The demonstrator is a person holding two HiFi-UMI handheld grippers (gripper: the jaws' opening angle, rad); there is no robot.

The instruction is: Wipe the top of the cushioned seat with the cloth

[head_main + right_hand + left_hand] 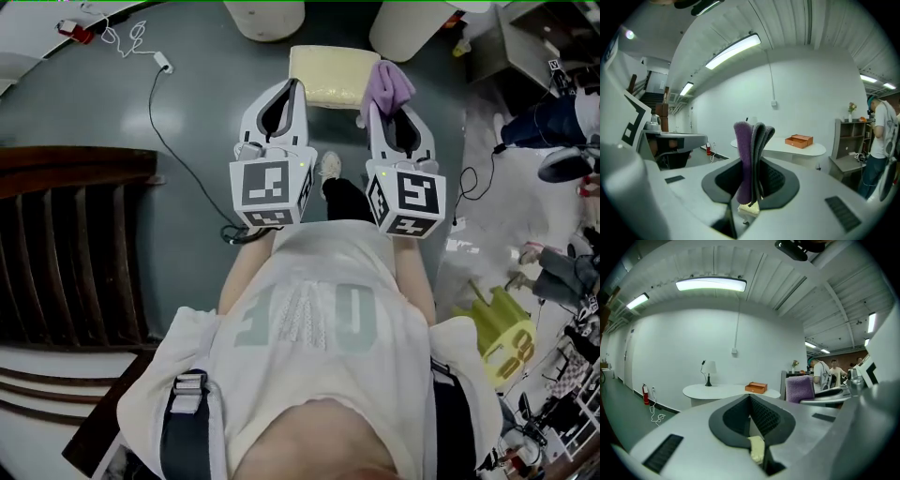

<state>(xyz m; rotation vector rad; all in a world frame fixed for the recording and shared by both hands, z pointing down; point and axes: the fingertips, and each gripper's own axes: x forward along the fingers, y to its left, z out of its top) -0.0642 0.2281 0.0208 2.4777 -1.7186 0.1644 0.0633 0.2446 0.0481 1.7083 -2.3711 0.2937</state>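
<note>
The pale yellow cushioned seat (328, 75) stands on the floor straight ahead of me. My right gripper (380, 108) hangs over the seat's right edge, shut on a folded purple cloth (386, 86). In the right gripper view the cloth (749, 154) stands upright between the jaws, with a sliver of the seat (749, 209) below. My left gripper (292, 86) is level with it, over the seat's left part, shut with nothing in it. The left gripper view shows its jaws (751, 401) closed, the seat (757, 448) below them, and the cloth (800, 389) off to the right.
Two white round table bases (265, 17) (405, 28) stand just behind the seat. Dark wooden stairs (75, 253) fill the left. A black cable (178, 150) runs across the floor. At the right are a yellow stool (502, 333), clutter and a person's legs (562, 122).
</note>
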